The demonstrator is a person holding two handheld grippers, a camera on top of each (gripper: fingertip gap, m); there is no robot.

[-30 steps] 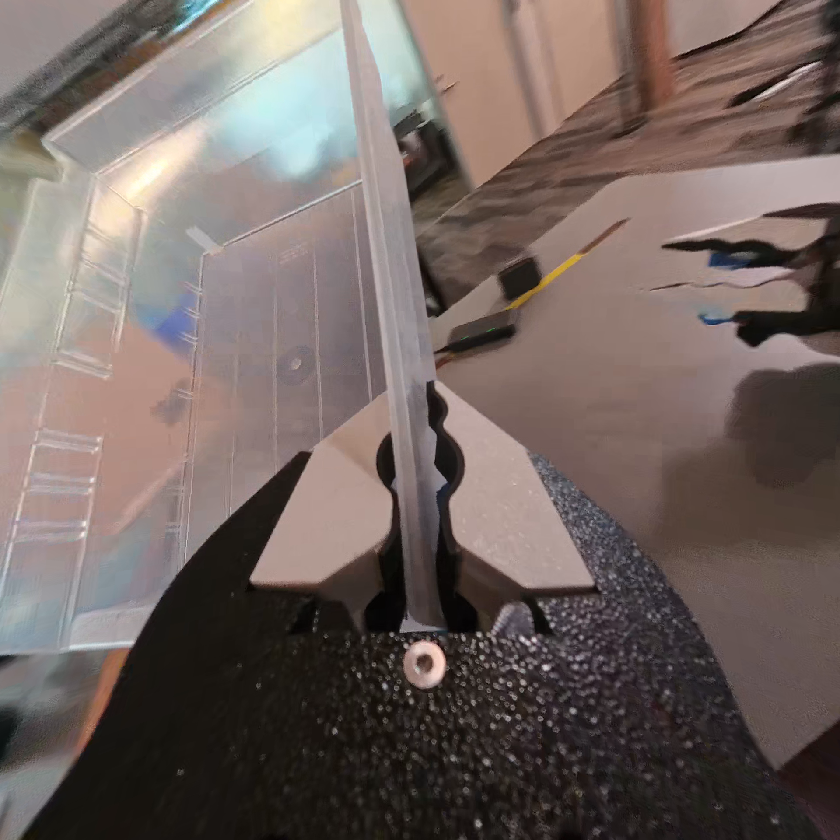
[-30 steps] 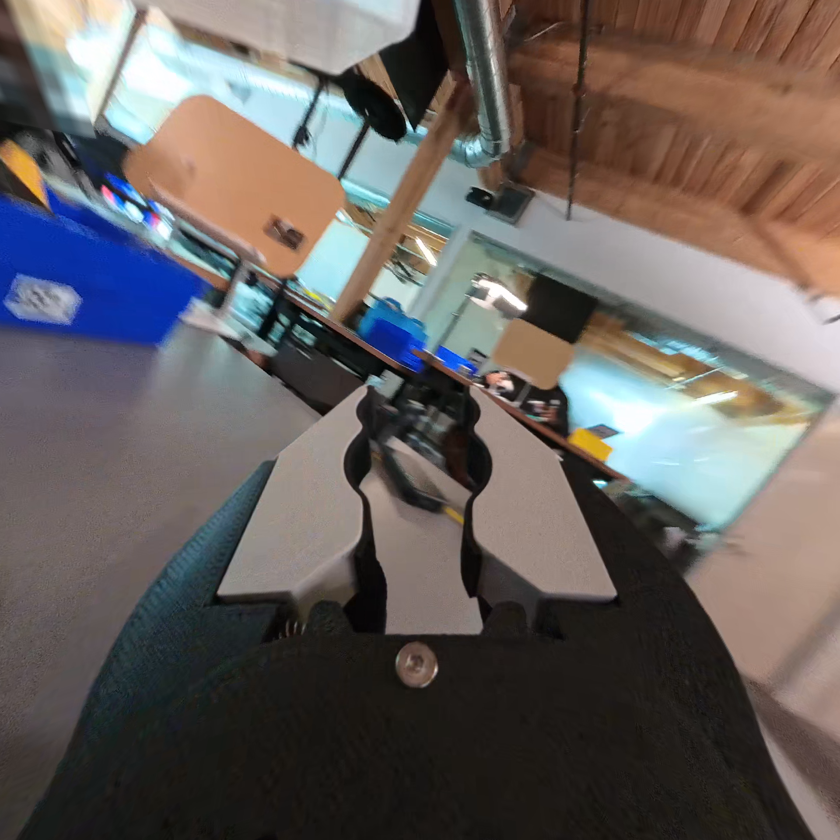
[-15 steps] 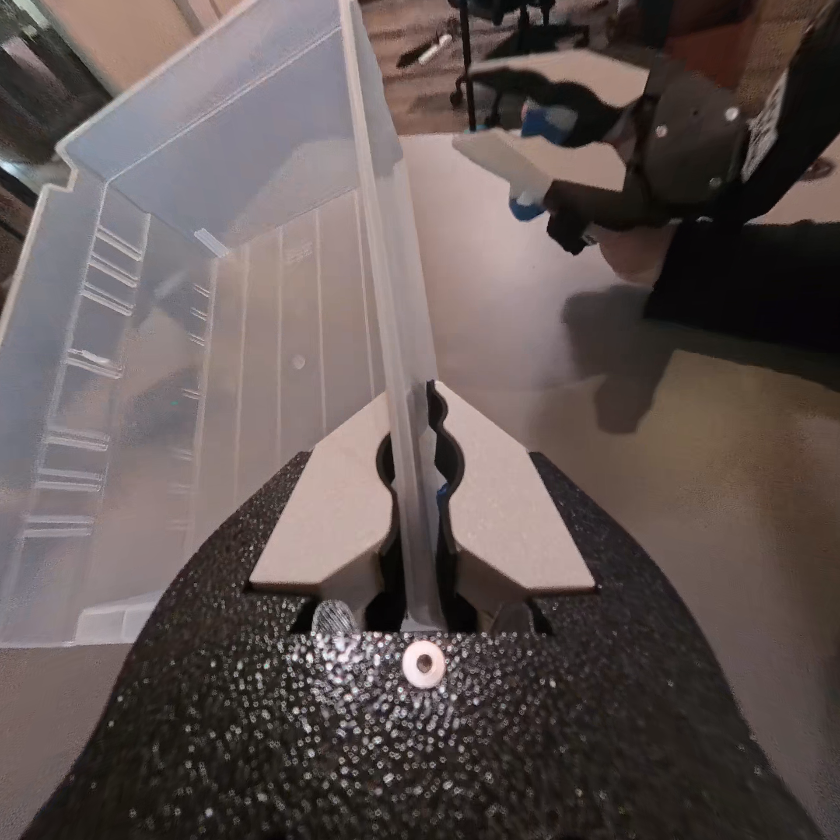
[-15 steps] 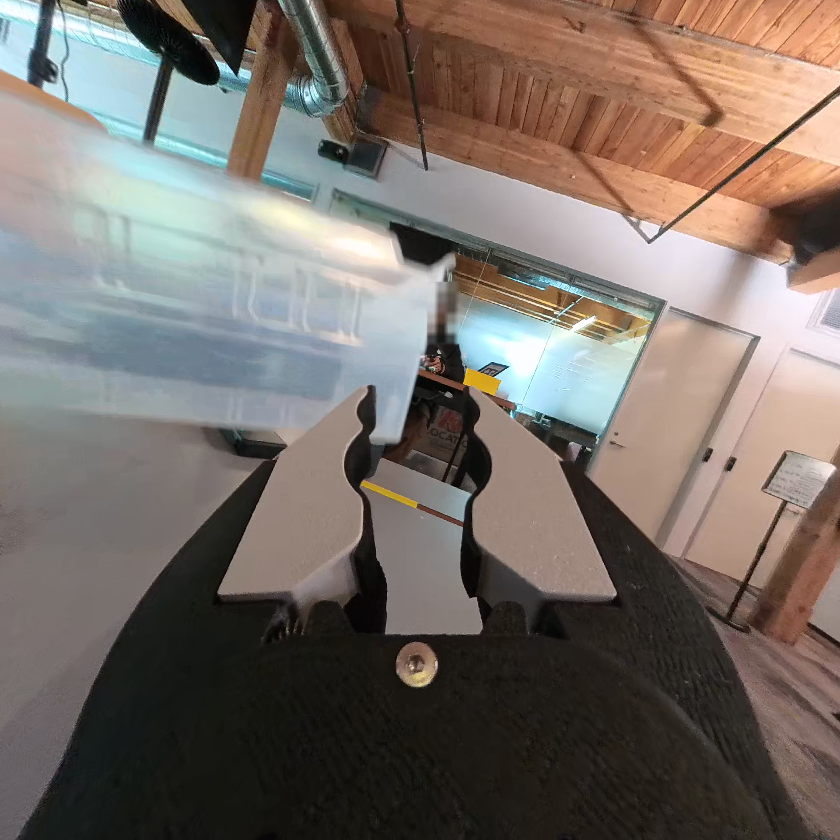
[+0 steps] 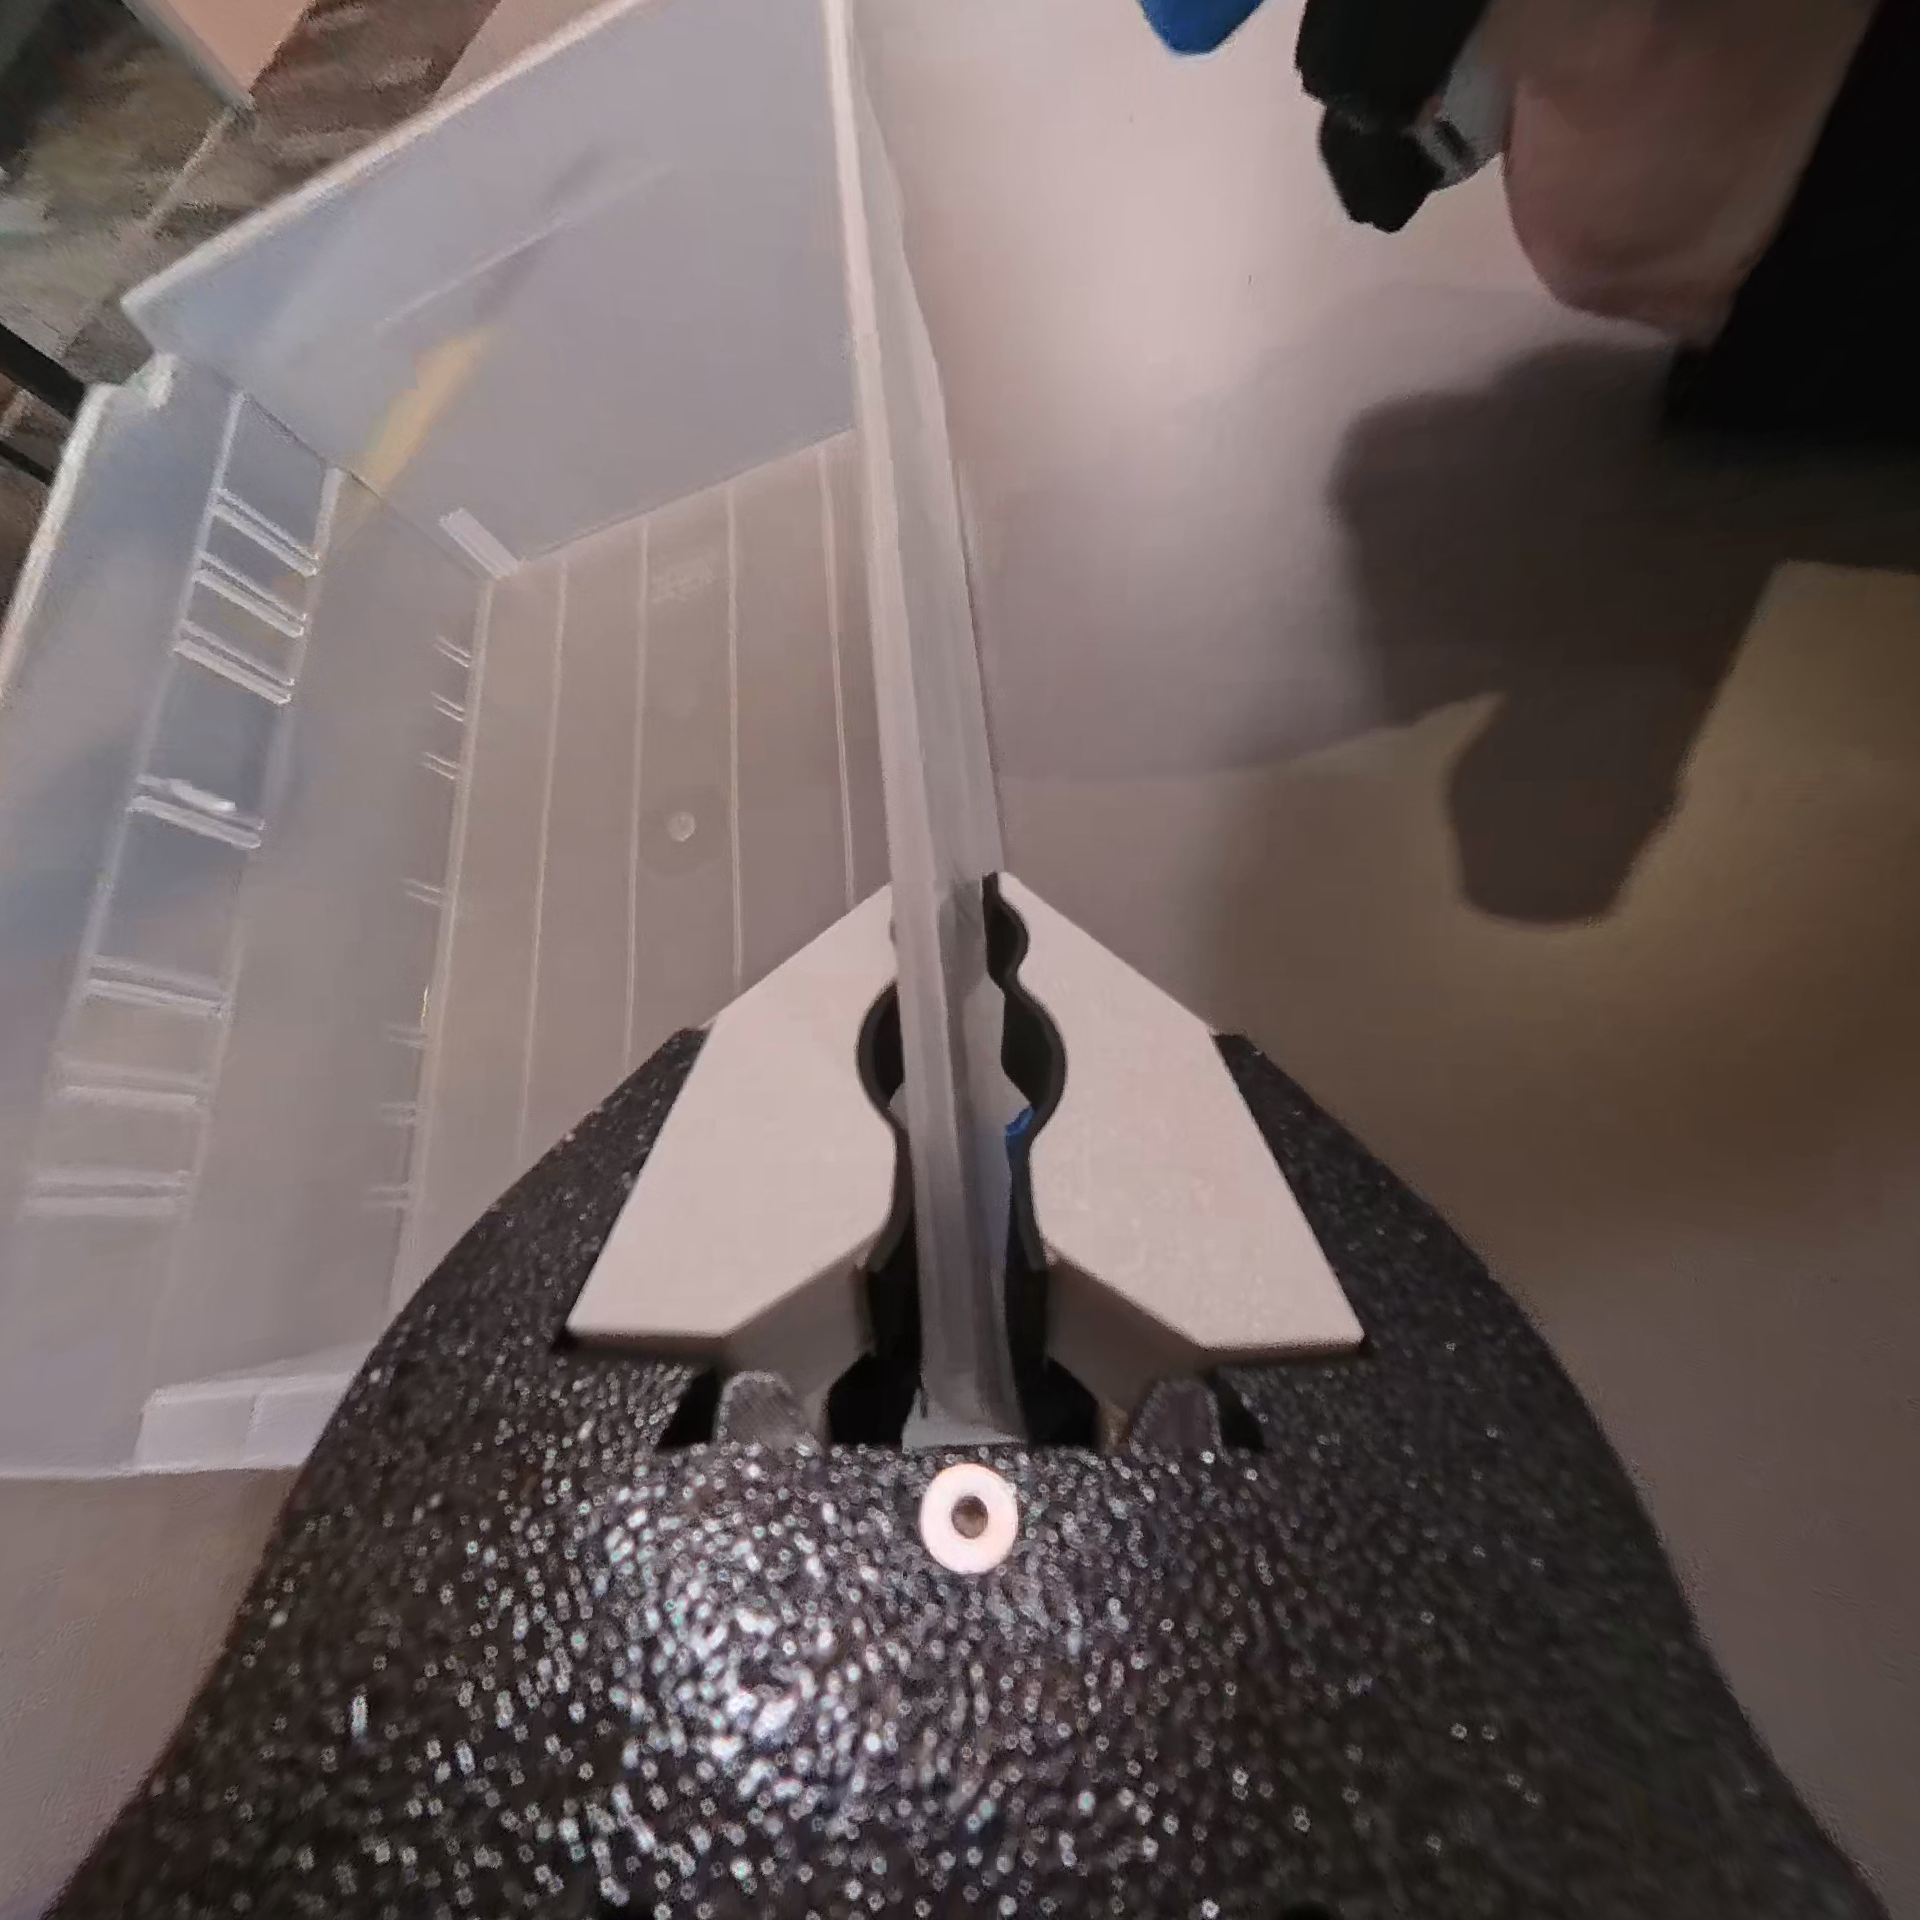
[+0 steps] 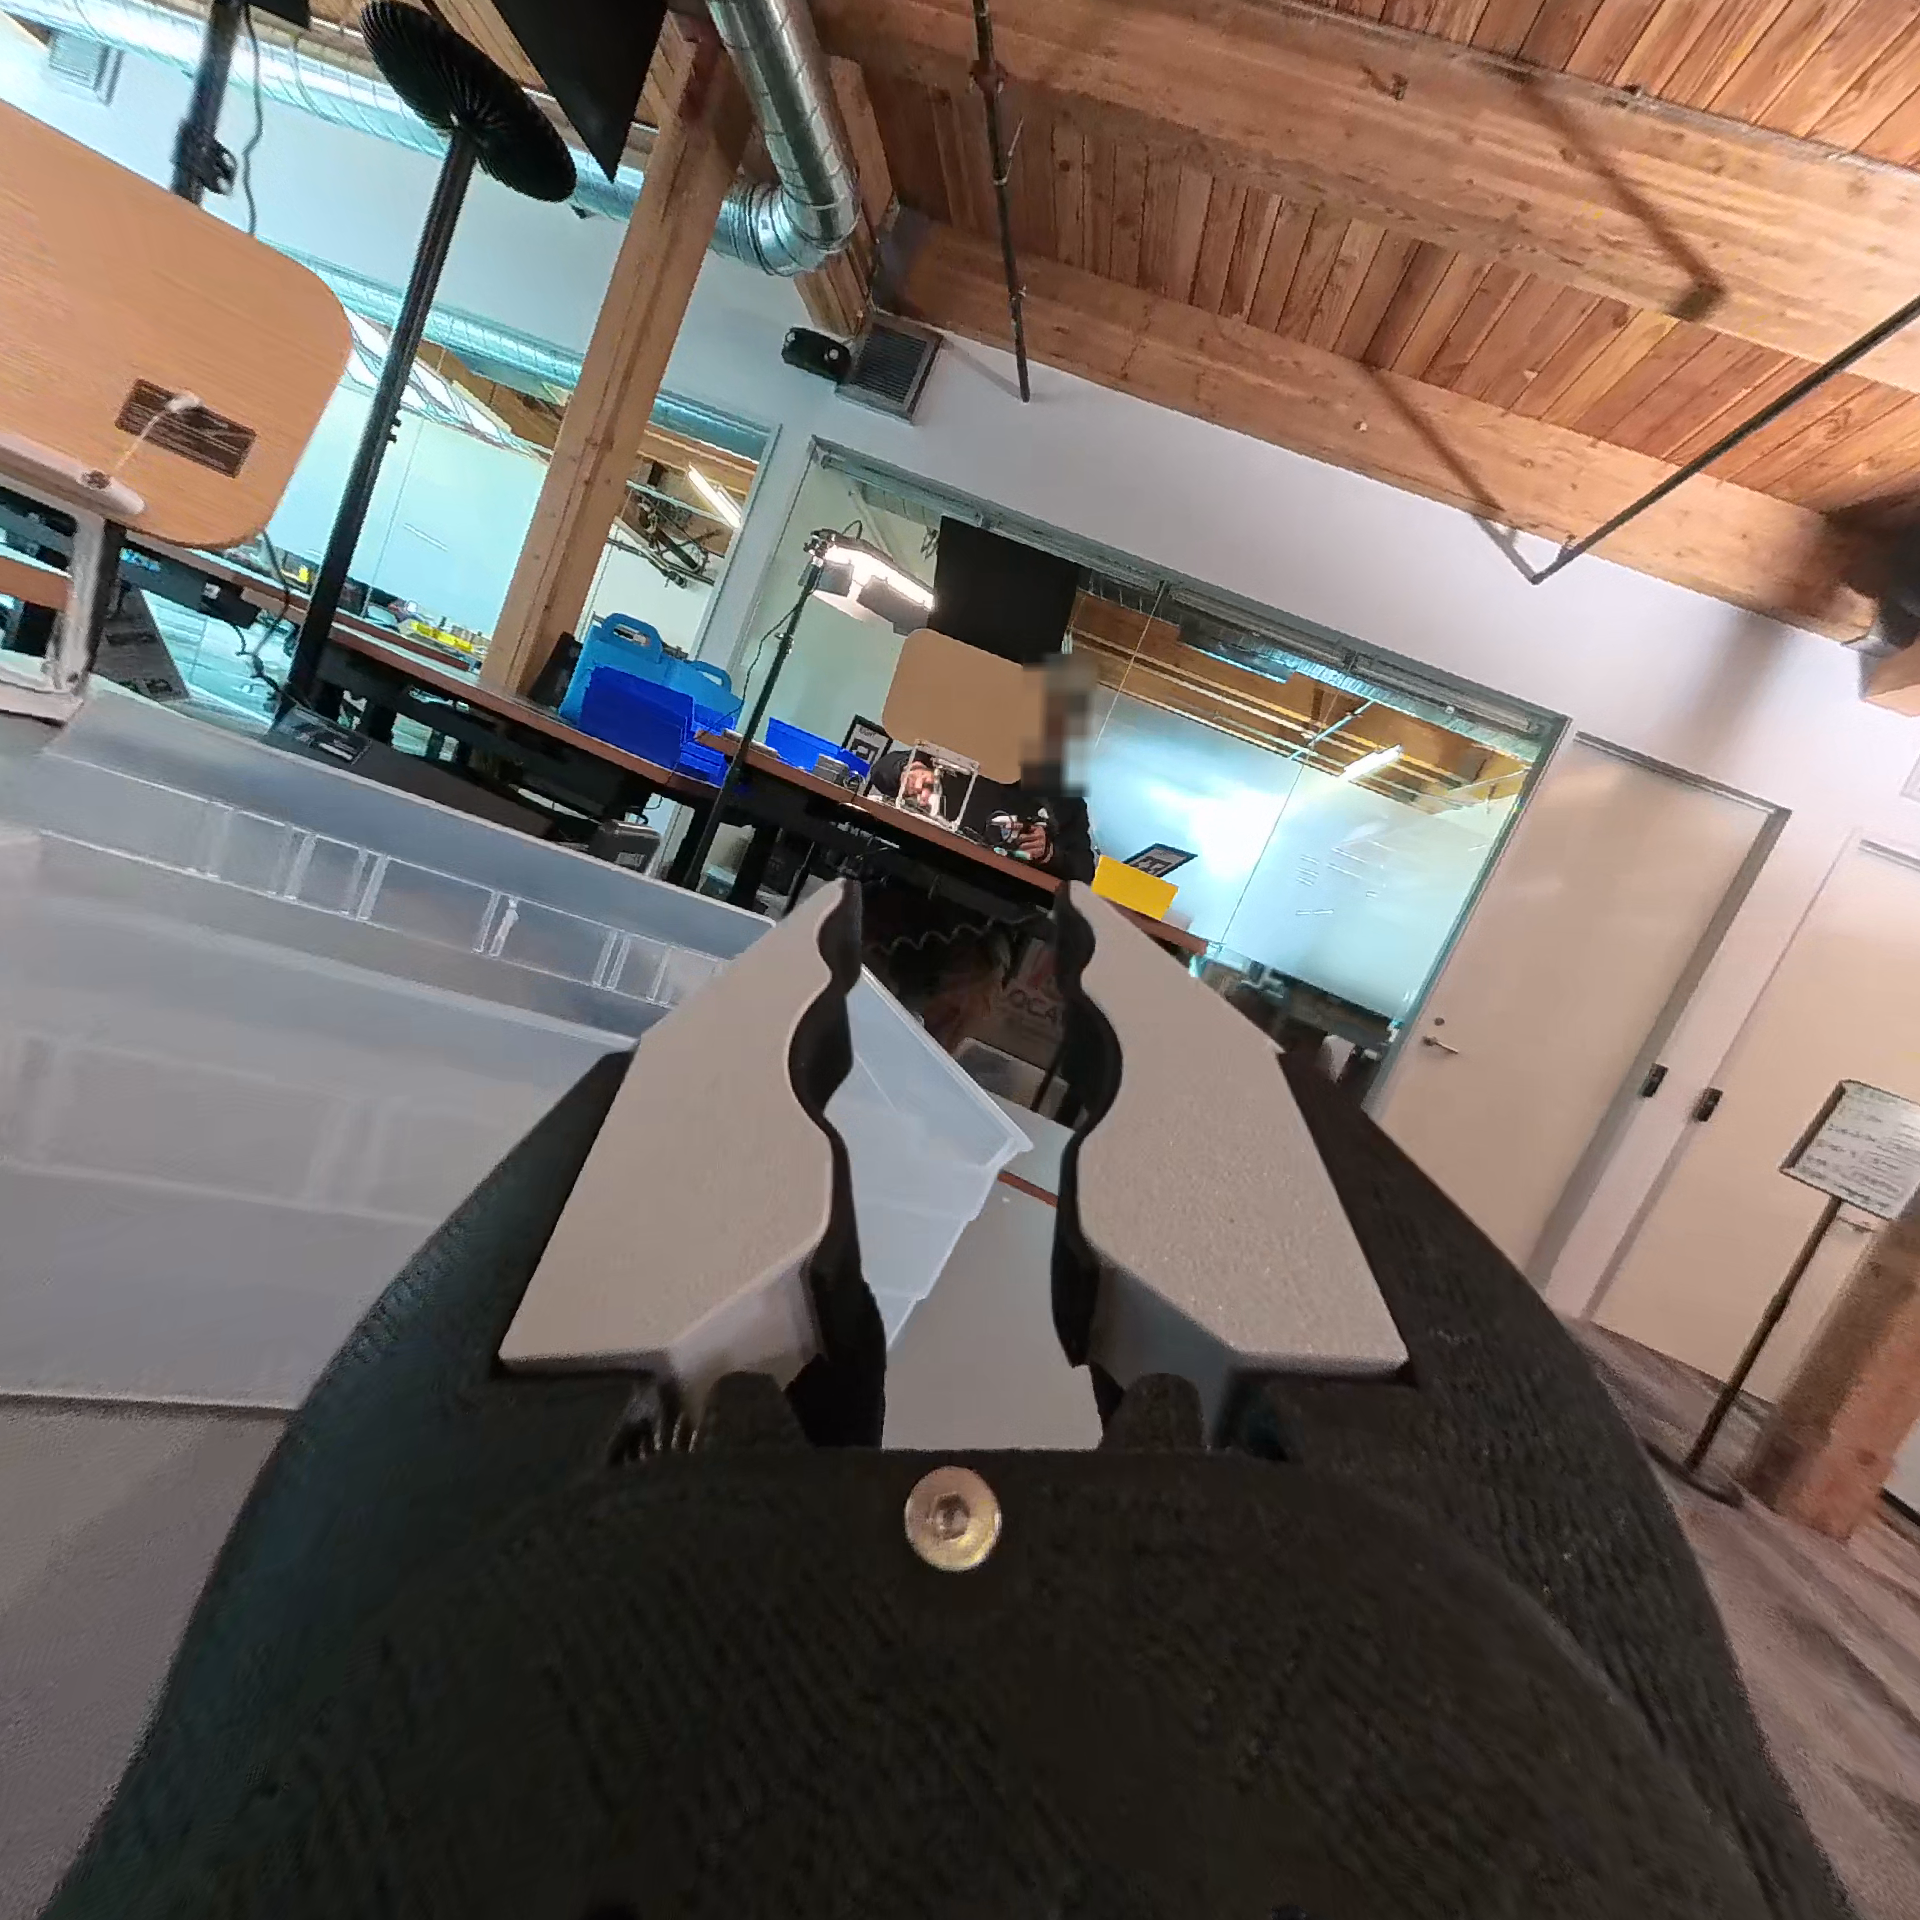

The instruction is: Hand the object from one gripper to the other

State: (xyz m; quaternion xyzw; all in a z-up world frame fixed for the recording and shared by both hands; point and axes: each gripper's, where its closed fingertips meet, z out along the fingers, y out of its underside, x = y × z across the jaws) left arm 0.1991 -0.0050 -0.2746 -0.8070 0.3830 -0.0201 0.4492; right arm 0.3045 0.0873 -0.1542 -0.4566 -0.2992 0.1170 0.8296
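Observation:
A clear plastic bin (image 5: 520, 727) is held in the air over the grey table (image 5: 1455, 1143). My left gripper (image 5: 961, 883) is shut on the bin's right side wall, which runs edge-on between its fingers. The bin's open inside faces left. My right gripper (image 6: 956, 904) is open. In the right wrist view the bin (image 6: 312, 1039) fills the left side, and its near corner (image 6: 914, 1143) reaches into the gap between the right fingers without being clamped. The right gripper also shows in the left wrist view (image 5: 1382, 156) at the top right, held by a hand (image 5: 1621, 187).
Shadows of the right gripper and the hand fall on the table (image 5: 1538, 727). Far off, a person sits at a desk (image 6: 997, 821) with blue boxes (image 6: 644, 696). A door (image 6: 1579, 1039) and a sign stand (image 6: 1860, 1153) are at the right. The tips of one gripper are about 20 cm away from the tips of the other.
In the right wrist view the bin has dropped from above the fingers to the left, its corner now between them. In the left wrist view the right gripper has shifted to the top right corner.

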